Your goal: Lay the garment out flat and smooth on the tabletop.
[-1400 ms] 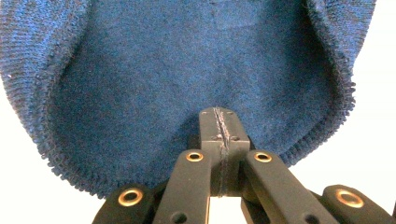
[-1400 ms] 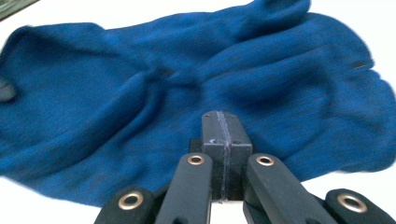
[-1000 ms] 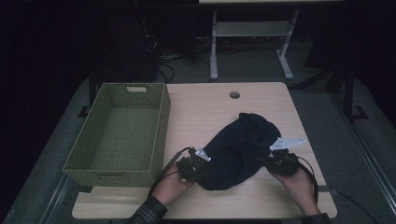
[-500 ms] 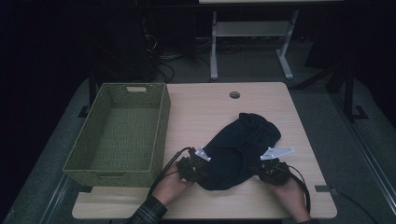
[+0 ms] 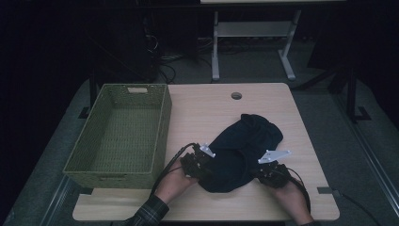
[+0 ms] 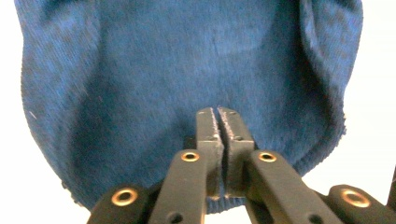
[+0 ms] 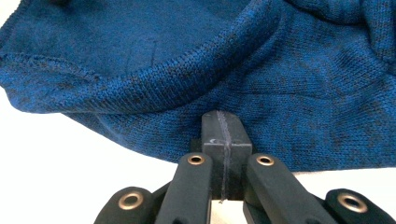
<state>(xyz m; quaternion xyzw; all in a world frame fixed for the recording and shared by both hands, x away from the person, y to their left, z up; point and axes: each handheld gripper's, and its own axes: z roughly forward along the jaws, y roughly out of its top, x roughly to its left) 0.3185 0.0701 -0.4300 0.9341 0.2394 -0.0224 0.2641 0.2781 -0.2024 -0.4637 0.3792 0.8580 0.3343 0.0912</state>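
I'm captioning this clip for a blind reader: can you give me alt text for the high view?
Two hand-held grippers, the left gripper and the right gripper, are clamped on the near edge of a dark blue knitted garment lying on a wooden table. A green woven basket stands at the left.

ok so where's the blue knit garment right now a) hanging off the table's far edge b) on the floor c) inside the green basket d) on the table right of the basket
d, the blue knit garment lies on the table, right of the green basket, which has nothing in it.
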